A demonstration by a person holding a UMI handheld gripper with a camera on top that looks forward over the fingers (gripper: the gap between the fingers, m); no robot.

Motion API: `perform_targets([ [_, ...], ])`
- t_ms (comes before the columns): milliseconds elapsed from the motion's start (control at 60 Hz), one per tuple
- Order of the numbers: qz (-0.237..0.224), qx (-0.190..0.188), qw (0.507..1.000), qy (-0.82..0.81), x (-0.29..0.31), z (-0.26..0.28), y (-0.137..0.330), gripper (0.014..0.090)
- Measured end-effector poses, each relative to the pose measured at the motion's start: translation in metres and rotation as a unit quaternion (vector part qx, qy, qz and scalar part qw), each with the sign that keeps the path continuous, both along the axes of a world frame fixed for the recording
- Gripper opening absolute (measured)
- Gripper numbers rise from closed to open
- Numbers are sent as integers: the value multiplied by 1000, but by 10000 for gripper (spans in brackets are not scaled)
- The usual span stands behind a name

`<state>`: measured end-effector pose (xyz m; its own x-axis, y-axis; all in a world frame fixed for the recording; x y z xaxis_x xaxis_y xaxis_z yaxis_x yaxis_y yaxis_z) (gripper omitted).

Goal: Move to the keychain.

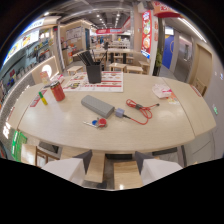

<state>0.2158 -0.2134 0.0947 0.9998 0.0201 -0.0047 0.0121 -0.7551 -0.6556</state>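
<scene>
small keychain with red and blue round pieces, flat on the wooden table, well ahead of the gripper and slightly left, near a grey case. fingers spread apart, holding nothing.

A small keychain with red and blue pieces lay flat on the near part of the table, well beyond the fingers.

bright overhead light, fisheye edges, soft blur
</scene>
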Motion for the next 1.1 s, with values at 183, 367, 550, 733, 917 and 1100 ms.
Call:
perform_targets([
  [183, 21, 6, 1000, 15, -42, -21, 24, 845],
  [367, 13, 28, 1000, 2, -49, -33, 67, 848],
  [550, 4, 36, 999, 0, -54, -50, 109, 843],
  [733, -7, 28, 1000, 9, -60, -71, 136, 842],
  [917, -12, 19, 1000, 15, -62, -81, 146, 844],
  [1100, -16, 14, 1000, 20, -62, -83, 147, 847],
])
